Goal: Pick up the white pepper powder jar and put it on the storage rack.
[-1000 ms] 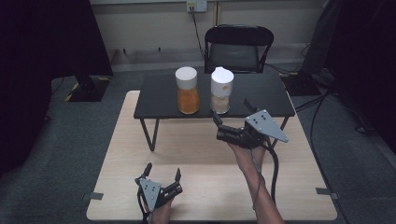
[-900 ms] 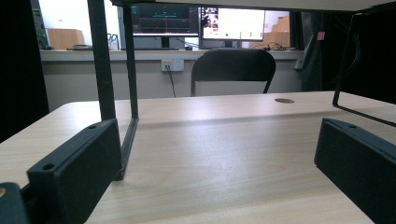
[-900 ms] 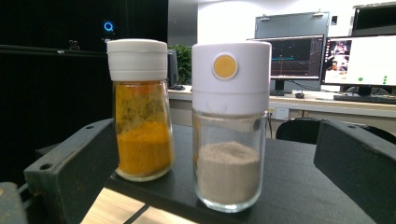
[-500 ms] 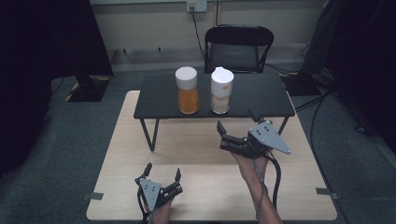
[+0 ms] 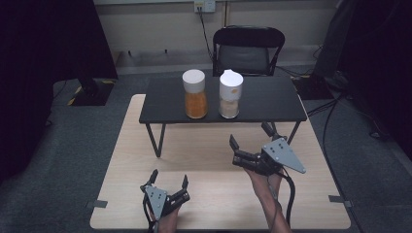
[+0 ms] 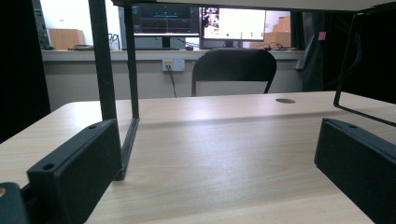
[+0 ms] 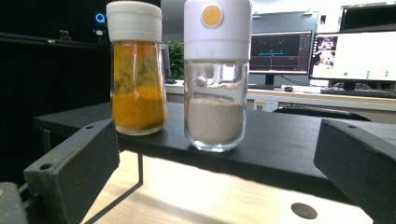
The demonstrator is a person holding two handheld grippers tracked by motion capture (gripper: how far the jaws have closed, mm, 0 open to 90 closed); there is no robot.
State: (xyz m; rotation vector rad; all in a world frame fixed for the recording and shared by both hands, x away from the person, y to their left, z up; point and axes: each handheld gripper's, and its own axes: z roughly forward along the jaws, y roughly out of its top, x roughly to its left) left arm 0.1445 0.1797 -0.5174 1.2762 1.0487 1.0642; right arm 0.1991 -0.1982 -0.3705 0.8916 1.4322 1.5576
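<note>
Your left gripper (image 5: 168, 179) sits low at the near edge of the light wooden bench (image 5: 204, 150) — fingers spread wide, nothing between them. Your right gripper (image 5: 250, 137) hovers farther in, fingers apart too, empty, facing the black raised shelf (image 5: 160, 104). On that shelf: the beige-powder glass jar with white lid (image 5: 230, 94), just beside the orange-spice glass jar with white cap (image 5: 195, 93).

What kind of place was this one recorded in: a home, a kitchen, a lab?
Most likely a lab or office workroom set up for recording. Lit computer monitors line a counter at the back, a black folding chair faces the light wooden table, and cables trail over grey carpet.
</note>
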